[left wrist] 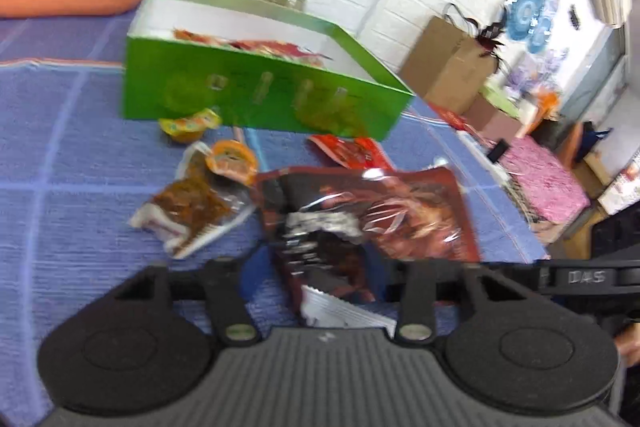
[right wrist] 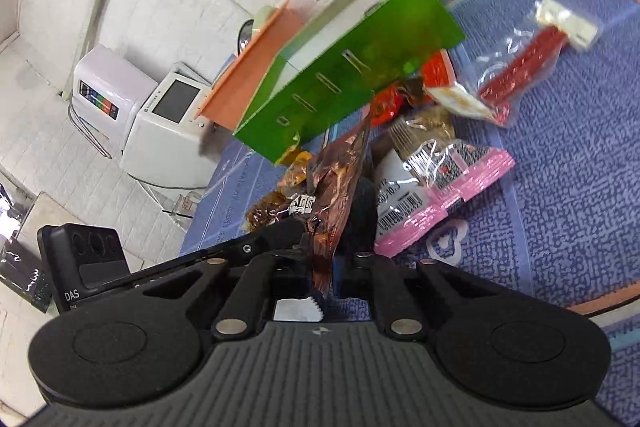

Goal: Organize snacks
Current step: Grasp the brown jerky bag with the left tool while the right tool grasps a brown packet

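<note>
Left wrist view: dark red snack packet (left wrist: 368,223) held up off the blue tabletop (left wrist: 80,155), short of the green box (left wrist: 256,95).

Both grippers appear engaged on this one packet: left gripper (left wrist: 320,287) has its fingers apart about the serrated lower edge, contact not clear; right gripper (right wrist: 324,267) has fingers closed on the packet (right wrist: 332,187), seen edge-on. Recommended: carry it level over the box's near wall and let go only once inside, clear of the loose snacks (left wrist: 192,203) beneath. Packet is glossy, crinkled foil, red-brown print, white saw-tooth seal; limp, liable to fold.
</note>
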`<state>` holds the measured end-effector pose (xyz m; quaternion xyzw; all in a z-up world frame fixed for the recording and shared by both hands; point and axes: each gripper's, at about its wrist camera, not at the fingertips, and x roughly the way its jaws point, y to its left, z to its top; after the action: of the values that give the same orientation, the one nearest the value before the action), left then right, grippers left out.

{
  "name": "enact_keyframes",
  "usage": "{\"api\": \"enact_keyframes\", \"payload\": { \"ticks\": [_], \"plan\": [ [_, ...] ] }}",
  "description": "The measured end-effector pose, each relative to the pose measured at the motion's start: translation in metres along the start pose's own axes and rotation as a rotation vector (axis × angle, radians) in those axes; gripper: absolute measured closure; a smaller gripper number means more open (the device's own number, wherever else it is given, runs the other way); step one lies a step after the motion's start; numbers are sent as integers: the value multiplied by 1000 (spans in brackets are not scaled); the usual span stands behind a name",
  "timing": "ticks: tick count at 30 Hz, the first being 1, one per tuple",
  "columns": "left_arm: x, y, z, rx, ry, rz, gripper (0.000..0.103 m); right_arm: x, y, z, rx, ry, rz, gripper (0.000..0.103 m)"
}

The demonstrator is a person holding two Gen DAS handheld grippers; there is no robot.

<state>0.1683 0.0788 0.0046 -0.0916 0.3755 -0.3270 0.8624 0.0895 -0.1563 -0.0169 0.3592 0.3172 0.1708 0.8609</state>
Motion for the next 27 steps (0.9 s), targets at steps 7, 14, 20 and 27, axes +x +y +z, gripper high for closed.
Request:
{"api": "enact_keyframes", "payload": {
  "ticks": [7,14,20,27],
  "plan": [
    [-5,6,-3,-41,-5,-13,91,-11,16,9,-123,-35,6,89],
    [0,-1,-7,4,47,34,95,-2,14,21,-120,11,-27,88],
    [1,-13,-15,65,2,103,96,4,-5,21,-44,80,-65,84],
    [-14,-19,-5,84,-85,139,96,-9,26,26,-204,-9,-3,88]
  ]
}}
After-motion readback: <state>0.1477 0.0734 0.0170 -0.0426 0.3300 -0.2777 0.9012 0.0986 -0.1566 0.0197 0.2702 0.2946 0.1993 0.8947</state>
